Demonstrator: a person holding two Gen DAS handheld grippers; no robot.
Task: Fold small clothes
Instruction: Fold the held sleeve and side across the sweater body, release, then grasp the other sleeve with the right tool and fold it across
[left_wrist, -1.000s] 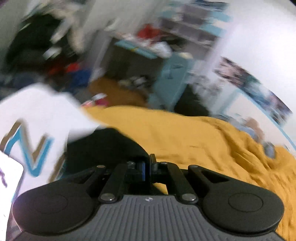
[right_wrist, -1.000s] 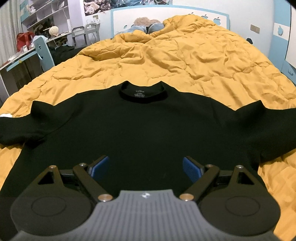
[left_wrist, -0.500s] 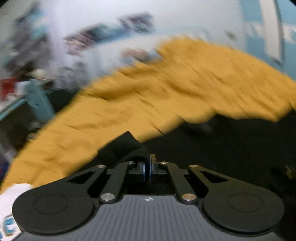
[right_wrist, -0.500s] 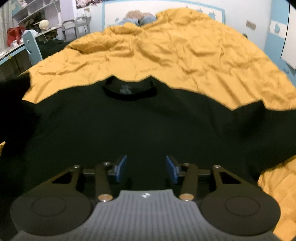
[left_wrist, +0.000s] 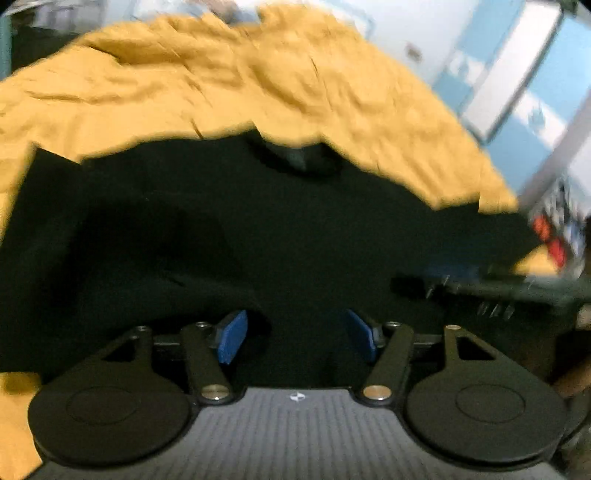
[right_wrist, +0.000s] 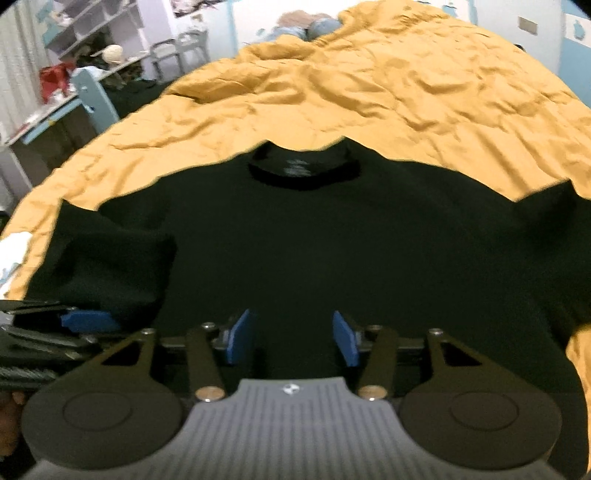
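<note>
Left-wrist view: left claw (left_wrist: 297, 338), pads apart and empty, hovers over black shirt (left_wrist: 295, 240) on yellow bedspread (left_wrist: 221, 92); collar at 12 o'clock. Right-wrist view: right claw (right_wrist: 293, 338) likewise spread; sleeves stretch 9 to 3 o'clock.

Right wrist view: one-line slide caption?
Open right gripper over black shirt spread on orange duvet.

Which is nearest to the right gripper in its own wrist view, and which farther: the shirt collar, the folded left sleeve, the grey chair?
1. Folded left sleeve, lower left of the right gripper.
2. Shirt collar, straight ahead.
3. Grey chair, beyond the bed, upper left.
</note>
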